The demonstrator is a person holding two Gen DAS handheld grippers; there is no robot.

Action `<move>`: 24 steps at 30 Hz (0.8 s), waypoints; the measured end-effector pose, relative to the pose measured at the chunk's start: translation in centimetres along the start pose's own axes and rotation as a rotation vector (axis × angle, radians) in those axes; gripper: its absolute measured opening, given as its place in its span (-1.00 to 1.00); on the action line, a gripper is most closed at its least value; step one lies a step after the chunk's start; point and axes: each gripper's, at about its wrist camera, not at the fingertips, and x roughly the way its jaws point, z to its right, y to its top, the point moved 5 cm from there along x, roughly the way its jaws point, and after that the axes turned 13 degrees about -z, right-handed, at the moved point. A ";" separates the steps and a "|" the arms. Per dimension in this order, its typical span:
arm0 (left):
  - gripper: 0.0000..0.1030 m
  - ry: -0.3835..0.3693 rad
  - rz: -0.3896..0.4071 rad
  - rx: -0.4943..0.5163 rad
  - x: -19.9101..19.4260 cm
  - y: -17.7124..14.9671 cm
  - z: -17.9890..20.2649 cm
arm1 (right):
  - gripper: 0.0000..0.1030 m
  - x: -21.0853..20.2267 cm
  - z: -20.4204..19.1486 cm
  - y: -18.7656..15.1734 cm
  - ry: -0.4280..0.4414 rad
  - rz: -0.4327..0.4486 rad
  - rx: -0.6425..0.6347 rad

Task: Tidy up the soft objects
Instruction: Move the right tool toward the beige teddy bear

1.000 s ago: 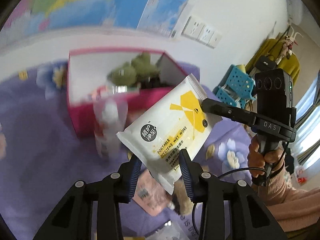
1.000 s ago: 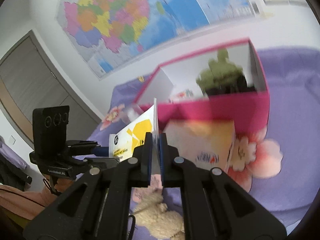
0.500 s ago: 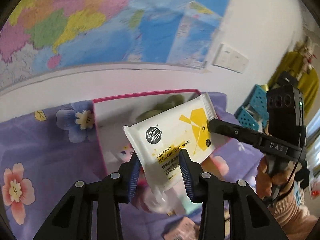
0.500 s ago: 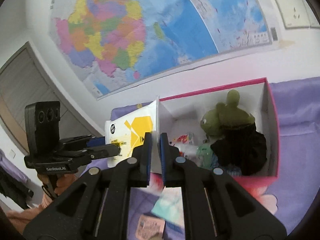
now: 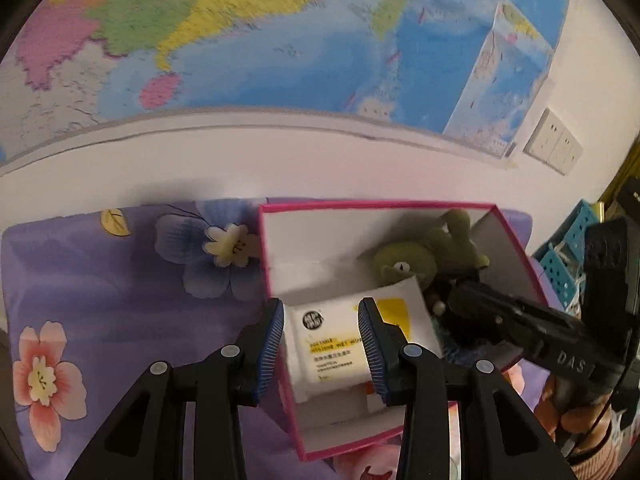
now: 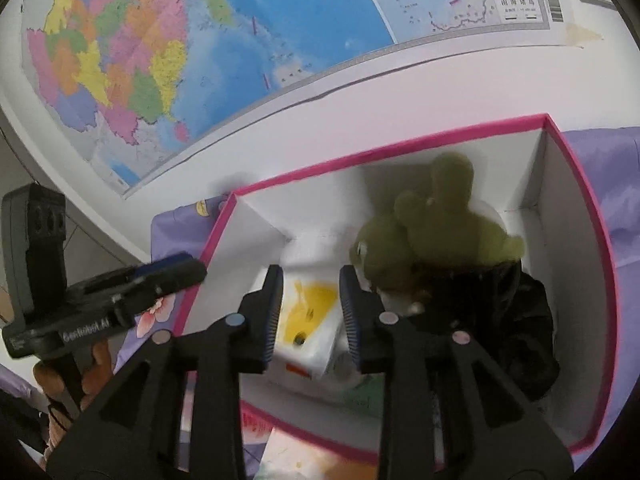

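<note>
The wet wipes pack (image 5: pixel 344 344) is down inside the pink box (image 5: pixel 372 205)! Half a second ago the right gripper (image 6: pixel 310 312) was pinching its edge in mid-air above the box; now its jaws are spread, and the pack lies low in the centre of the frame, free of both tools. The left gripper (image 5: pixel 322 344) is spread too, simply framing the pack. That reads as one soft item delivered, with both tools free for the next. The left view shows the floral purple cloth (image 5: pixel 100 280) at lower left; the right view alone reveals the green plush toy (image 6: pixel 432 236) lying over a black garment (image 6: pixel 492 312) at centre right.
</note>
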 end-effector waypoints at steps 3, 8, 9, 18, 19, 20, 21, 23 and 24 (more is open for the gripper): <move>-0.19 0.014 0.045 0.017 -1.7 -1.3 0.0 | -0.38 -1.4 -0.7 -1.2 -0.005 0.010 -0.054; -0.11 -0.015 0.079 0.034 -3.9 -3.7 0.0 | -0.27 -4.4 -2.0 -3.7 0.022 0.031 -0.115; -0.08 -0.023 0.090 0.044 -4.6 -4.6 0.0 | -0.27 -5.0 -2.3 -4.2 0.036 0.031 -0.126; -0.01 -0.078 0.063 0.089 -6.7 -12.0 0.4 | -0.26 -8.6 -5.4 -9.9 0.154 -0.015 -0.245; -0.01 -0.083 0.053 0.093 -6.6 -12.9 0.5 | -0.26 -8.9 -5.5 -10.6 0.163 -0.022 -0.251; -0.01 -0.089 0.038 0.103 -6.5 -13.8 0.8 | -0.26 -9.2 -5.5 -11.3 0.166 -0.026 -0.254; -0.01 -0.094 0.032 0.111 -6.4 -14.5 1.2 | -0.26 -9.5 -5.5 -11.9 0.166 -0.026 -0.254; -0.01 -0.127 0.014 0.130 -6.2 -15.9 2.1 | -0.26 -9.9 -5.2 -12.8 0.182 -0.033 -0.246; -0.01 -0.142 -0.003 0.152 -5.9 -16.7 2.9 | -0.26 -10.1 -4.9 -13.2 0.190 -0.037 -0.236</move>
